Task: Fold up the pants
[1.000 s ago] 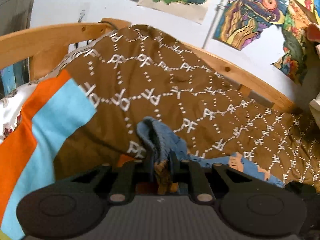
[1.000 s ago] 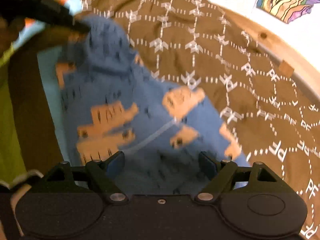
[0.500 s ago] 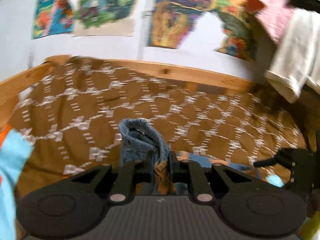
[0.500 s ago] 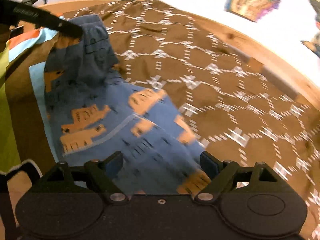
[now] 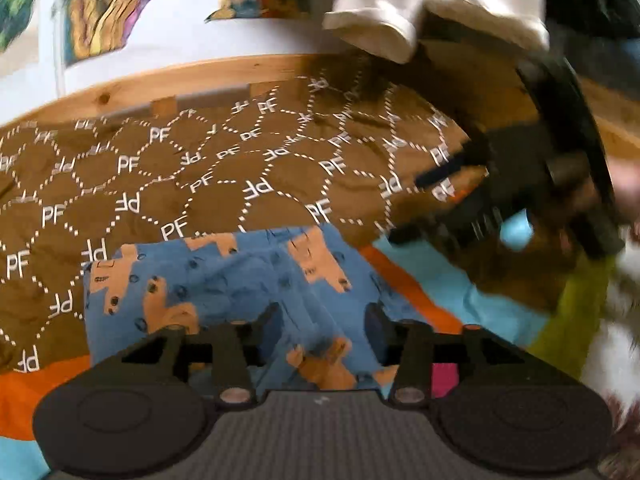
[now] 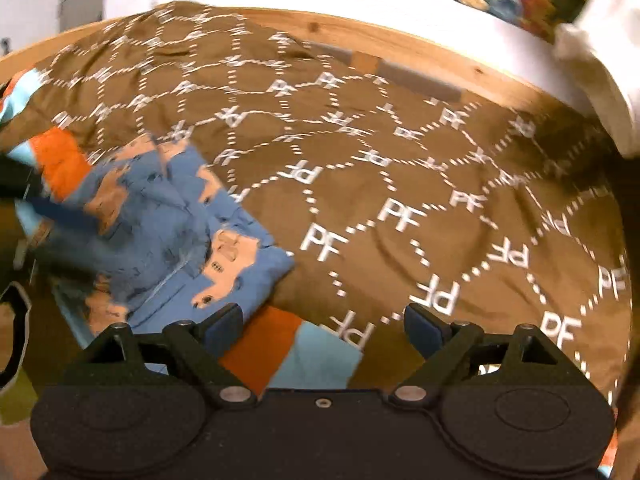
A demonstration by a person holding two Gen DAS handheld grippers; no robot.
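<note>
The blue pants (image 5: 224,280) with tan animal prints lie in a folded heap on the brown quilt (image 5: 248,172). My left gripper (image 5: 322,326) is open, its fingers apart just above the near edge of the pants, with cloth lying between them. In the right wrist view the pants (image 6: 172,232) lie at the left. My right gripper (image 6: 322,324) is open and empty, to the right of the pants over the quilt (image 6: 400,184). The right gripper also shows as a dark blurred shape in the left wrist view (image 5: 460,196).
A wooden bed rail (image 5: 168,80) runs behind the quilt. An orange and light blue cloth (image 6: 288,356) lies under the pants. A white garment (image 5: 400,12) hangs at the upper right. Posters (image 5: 100,8) cover the wall.
My left gripper has opened and let go of the pants, which now lie folded over on the quilt. My right gripper has moved right, off the pants.
</note>
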